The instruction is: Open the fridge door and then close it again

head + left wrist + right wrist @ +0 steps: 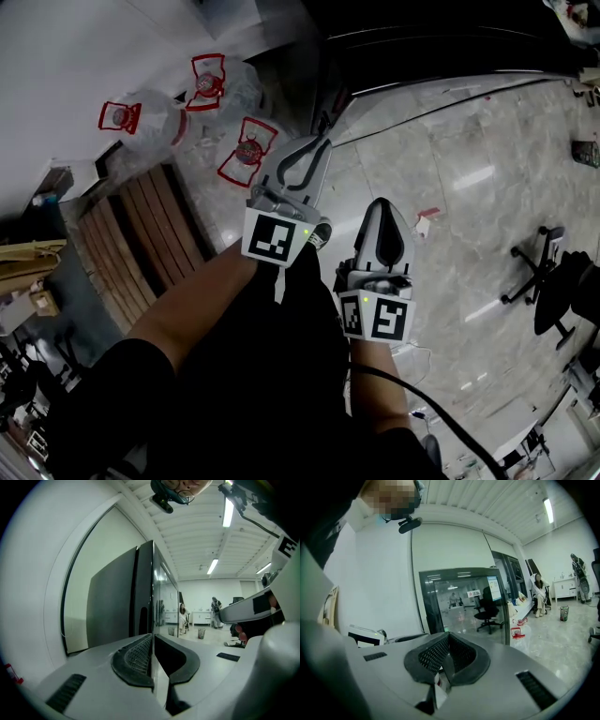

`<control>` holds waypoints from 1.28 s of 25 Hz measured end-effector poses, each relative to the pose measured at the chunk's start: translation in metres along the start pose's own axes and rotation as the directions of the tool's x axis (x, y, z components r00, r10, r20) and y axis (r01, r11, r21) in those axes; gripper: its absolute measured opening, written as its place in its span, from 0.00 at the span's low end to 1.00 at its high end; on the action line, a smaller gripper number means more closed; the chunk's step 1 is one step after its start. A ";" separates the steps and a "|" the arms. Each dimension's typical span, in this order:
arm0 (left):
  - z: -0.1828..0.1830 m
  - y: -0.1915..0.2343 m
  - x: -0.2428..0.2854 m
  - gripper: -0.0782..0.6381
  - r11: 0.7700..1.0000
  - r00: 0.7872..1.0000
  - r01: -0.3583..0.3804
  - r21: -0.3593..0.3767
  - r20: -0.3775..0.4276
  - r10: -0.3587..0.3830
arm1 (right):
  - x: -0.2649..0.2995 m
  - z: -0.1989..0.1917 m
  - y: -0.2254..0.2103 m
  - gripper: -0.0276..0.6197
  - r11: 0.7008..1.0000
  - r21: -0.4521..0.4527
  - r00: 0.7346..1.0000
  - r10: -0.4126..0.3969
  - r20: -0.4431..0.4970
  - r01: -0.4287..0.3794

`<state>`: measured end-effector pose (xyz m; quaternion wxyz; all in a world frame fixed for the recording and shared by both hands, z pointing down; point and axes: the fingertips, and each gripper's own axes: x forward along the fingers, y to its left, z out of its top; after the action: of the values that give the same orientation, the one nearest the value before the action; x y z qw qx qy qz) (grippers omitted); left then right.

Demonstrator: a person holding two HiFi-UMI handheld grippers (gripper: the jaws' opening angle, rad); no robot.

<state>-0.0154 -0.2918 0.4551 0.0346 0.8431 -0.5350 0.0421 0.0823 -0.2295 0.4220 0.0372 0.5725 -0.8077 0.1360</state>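
Note:
The fridge (121, 603) is a tall dark cabinet standing against the white wall. Its glossy glass door (464, 603) reflects the office and looks closed. In the head view its dark bulk (422, 42) fills the top of the frame, ahead of both grippers. My left gripper (311, 155) is held at chest height, pointing toward the fridge's left front corner. It is shut with nothing between its pads (140, 654). My right gripper (385, 214) hangs beside it, slightly lower and further back. It is shut and empty too, and neither gripper touches the fridge.
Three large water bottles with red handles (208, 82) stand on the floor at left, beside a wooden pallet (141, 234). An office chair (539, 267) sits on the marble floor at right. A seated person (539, 595) and a waste bin (564, 612) are far back.

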 end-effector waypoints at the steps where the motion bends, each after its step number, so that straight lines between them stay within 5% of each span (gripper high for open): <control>1: 0.007 -0.003 -0.006 0.12 1.000 1.000 0.013 -0.002 0.006 -0.013 | -0.003 0.007 0.005 0.07 1.000 -0.005 1.000 0.006 0.008 -0.006; 7: 0.070 -0.033 -0.049 0.12 0.993 0.993 0.114 -0.007 0.024 -0.113 | -0.024 0.058 0.037 0.07 0.998 -0.027 0.997 0.053 0.063 -0.052; 16: 0.164 -0.044 -0.106 0.12 0.992 0.993 0.110 -0.060 0.048 -0.107 | -0.056 0.121 0.077 0.07 0.995 -0.073 0.993 0.077 0.087 -0.071; 32: 0.217 -0.041 -0.113 0.12 0.991 0.986 0.136 0.010 0.091 -0.137 | -0.069 0.183 0.083 0.07 0.986 -0.157 0.985 0.084 0.150 -0.060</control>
<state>-0.0185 -0.1949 0.2266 0.0111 0.8789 -0.4769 0.0020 0.0461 -0.1891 0.2171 0.0125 0.5473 -0.8363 0.0304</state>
